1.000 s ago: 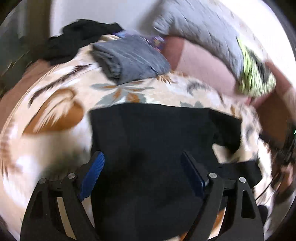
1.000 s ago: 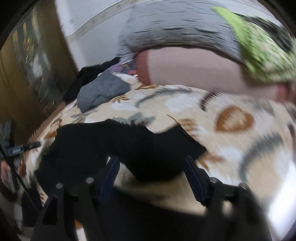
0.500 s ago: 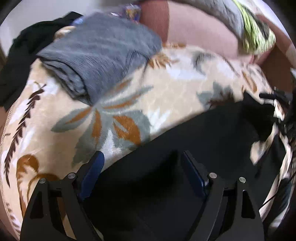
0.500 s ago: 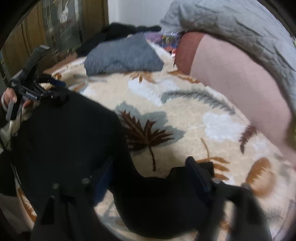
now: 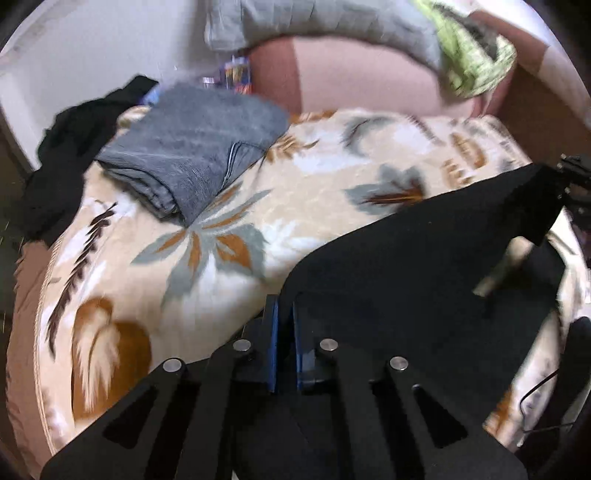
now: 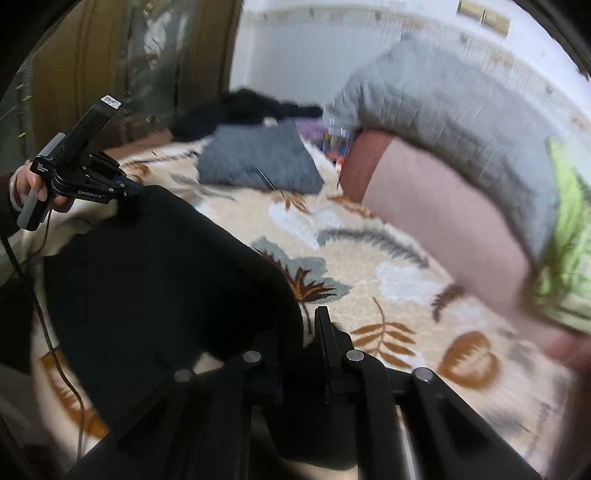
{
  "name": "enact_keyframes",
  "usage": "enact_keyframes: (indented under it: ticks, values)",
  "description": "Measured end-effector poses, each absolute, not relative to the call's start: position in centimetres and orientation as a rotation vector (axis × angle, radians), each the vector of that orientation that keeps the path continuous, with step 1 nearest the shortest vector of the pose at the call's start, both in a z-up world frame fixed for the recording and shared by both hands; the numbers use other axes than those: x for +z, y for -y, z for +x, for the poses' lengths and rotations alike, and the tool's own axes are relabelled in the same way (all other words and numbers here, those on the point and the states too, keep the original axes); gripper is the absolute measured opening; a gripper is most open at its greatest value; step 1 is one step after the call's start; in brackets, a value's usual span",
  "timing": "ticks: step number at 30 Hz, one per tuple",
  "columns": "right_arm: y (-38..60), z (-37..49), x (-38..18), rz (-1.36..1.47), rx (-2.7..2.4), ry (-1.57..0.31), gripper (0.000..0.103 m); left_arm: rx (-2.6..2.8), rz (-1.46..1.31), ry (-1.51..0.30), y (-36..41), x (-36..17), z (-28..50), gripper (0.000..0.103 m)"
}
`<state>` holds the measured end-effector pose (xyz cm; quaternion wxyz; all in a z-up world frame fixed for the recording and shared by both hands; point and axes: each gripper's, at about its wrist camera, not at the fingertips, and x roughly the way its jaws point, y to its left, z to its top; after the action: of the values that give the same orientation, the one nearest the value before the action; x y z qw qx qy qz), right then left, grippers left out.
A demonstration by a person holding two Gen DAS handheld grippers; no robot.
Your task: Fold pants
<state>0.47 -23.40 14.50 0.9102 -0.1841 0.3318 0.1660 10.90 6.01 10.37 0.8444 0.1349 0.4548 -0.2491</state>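
Black pants (image 5: 424, 258) hang stretched between both grippers over a floral blanket (image 5: 314, 192). My left gripper (image 5: 284, 317) is shut on their near edge, the blue pads pinching the cloth. In the right wrist view the same gripper (image 6: 127, 188) holds one raised corner, with a hand (image 6: 29, 181) on its handle. My right gripper (image 6: 306, 332) is closing its jaws on the other edge of the pants (image 6: 147, 277); black cloth sits between them and hides the left finger. In the left wrist view the right gripper (image 5: 570, 177) holds up the far corner.
A folded grey garment (image 5: 192, 147) lies at the back of the blanket, with a heap of black clothes (image 5: 74, 140) behind it. A pink bolster (image 5: 369, 77), a grey quilt (image 5: 332, 22) and a green patterned cloth (image 5: 472, 62) line the far side. A wooden wardrobe (image 6: 110, 55) stands left.
Both grippers have closed on the pants' edge. The pants have come up off the blanket and now stretch between them. Both views have rolled.
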Motion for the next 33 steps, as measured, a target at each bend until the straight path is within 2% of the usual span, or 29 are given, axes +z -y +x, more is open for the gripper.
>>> enact_keyframes:
  ticks: [5,11,14,16,17,21,24,26,29,33]
  values:
    - [23.7,-8.5,13.0,-0.335,0.386,-0.713,0.012,-0.575,0.211,-0.988,-7.7,11.1,2.1,0.005]
    - [23.6,-11.6,6.0,-0.305,0.354,-0.848,0.013,-0.539,0.14,-1.122,-9.2,6.0,-3.2,0.005]
    - [24.0,-11.6,5.2,-0.219,0.341,-0.898,0.021,-0.513,0.067,-1.142,-9.9,5.0,-3.7,0.005]
    - [24.2,-12.1,5.3,-0.199,0.333,-0.923,0.038,-0.502,0.063,-1.124,-9.9,5.5,-4.4,0.005]
    - [24.6,-12.6,5.6,-0.184,0.328,-0.925,0.051,-0.497,0.062,-1.119,-10.0,5.7,-4.7,0.007]
    - [27.9,-14.2,8.2,-0.015,0.32,-0.856,0.053,-0.484,0.027,-1.121,-10.6,6.8,-5.5,0.01]
    - [29.8,-12.9,9.0,0.111,0.293,-0.843,0.059,-0.465,0.043,-1.063,-10.6,8.2,-6.0,0.023]
    - [29.6,-11.4,9.3,0.11,0.264,-0.879,0.059,-0.467,0.04,-1.029,-10.1,8.9,-5.8,0.039]
    - [29.1,-11.2,10.8,0.147,0.392,-0.907,0.059,-0.489,0.057,-1.002,-9.1,9.9,-5.6,0.039]
    - [29.2,-13.0,13.1,0.069,0.424,-0.893,0.067,-0.527,0.072,-0.992,-7.8,10.0,-5.2,0.042]
